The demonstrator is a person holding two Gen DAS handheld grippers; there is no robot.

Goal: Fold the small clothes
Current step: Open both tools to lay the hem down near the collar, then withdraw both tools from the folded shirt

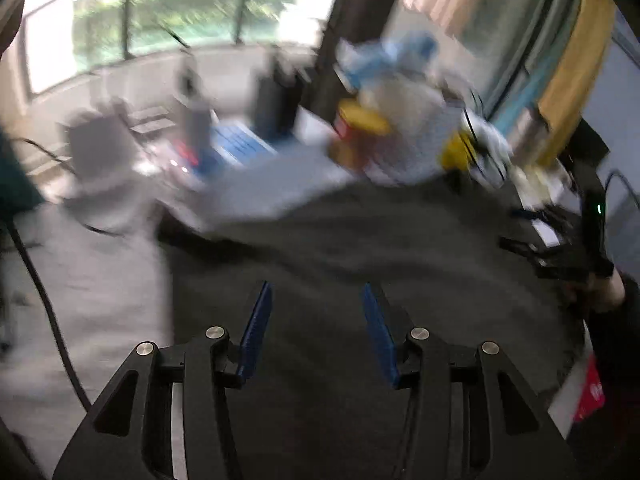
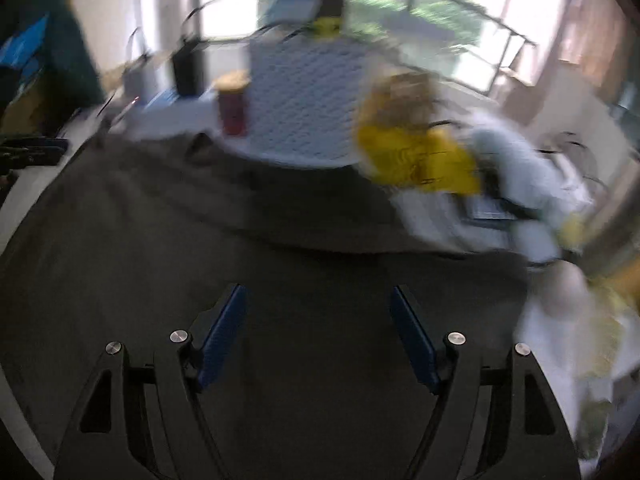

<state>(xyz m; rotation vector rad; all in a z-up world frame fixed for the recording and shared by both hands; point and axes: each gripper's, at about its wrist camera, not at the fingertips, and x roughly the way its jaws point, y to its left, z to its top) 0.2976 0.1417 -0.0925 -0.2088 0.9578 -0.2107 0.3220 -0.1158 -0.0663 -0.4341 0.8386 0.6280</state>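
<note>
Across both wrist views, heavily blurred, a dark grey garment (image 1: 360, 248) lies spread over a pale table (image 1: 272, 184) and fills the lower half of each picture.

Left wrist view: the left gripper (image 1: 317, 300) rises from 6 o'clock, released, its blue pads (image 1: 256, 332) standing apart with only the grey cloth showing beyond the gap; nothing is pinched between them. At 12 to 1 o'clock beyond the garment stand a red canister with a yellow lid (image 1: 354, 132), a white textured container (image 1: 408, 136) and something yellow (image 1: 456, 152), too blurred to name. At 3 o'clock the right gripper (image 1: 560, 248) appears as a dark shape at the cloth's edge, with part of a hand (image 1: 608, 292) behind it. A black cable (image 1: 44, 300) runs down at 8 o'clock.

Right wrist view: the right gripper (image 2: 318, 304) also comes up from 6 o'clock, jaws spread wide, empty, above the same grey garment (image 2: 280, 264). The red canister (image 2: 232, 104) sits at 11 o'clock, the white container (image 2: 304, 100) at 12, and a yellow piece of clothing (image 2: 416, 156) at 2 o'clock beside a pale one (image 2: 516, 168). Large windows (image 2: 460, 12) glow behind.
</note>
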